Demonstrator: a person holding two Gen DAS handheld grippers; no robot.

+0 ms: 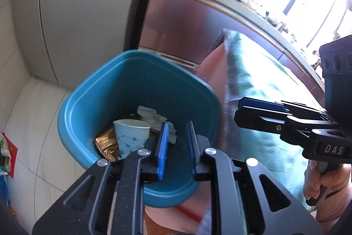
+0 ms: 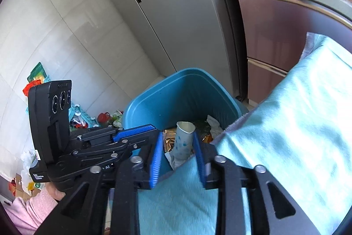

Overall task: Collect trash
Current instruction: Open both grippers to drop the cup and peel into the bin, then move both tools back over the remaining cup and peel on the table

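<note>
A blue trash bin stands on the floor beside the cloth-covered table. Inside it lie a white paper cup with blue dots, a gold wrapper and crumpled white tissue. My left gripper hovers over the bin's near rim, open, with nothing between its blue pads. Beside it, my right gripper hangs over the table edge and the bin, also open and holding nothing.
A teal cloth covers the table on the right, hard against the bin. A grey fridge and a maroon cabinet stand behind. Colourful clutter and a basket lie on the tiled floor at left.
</note>
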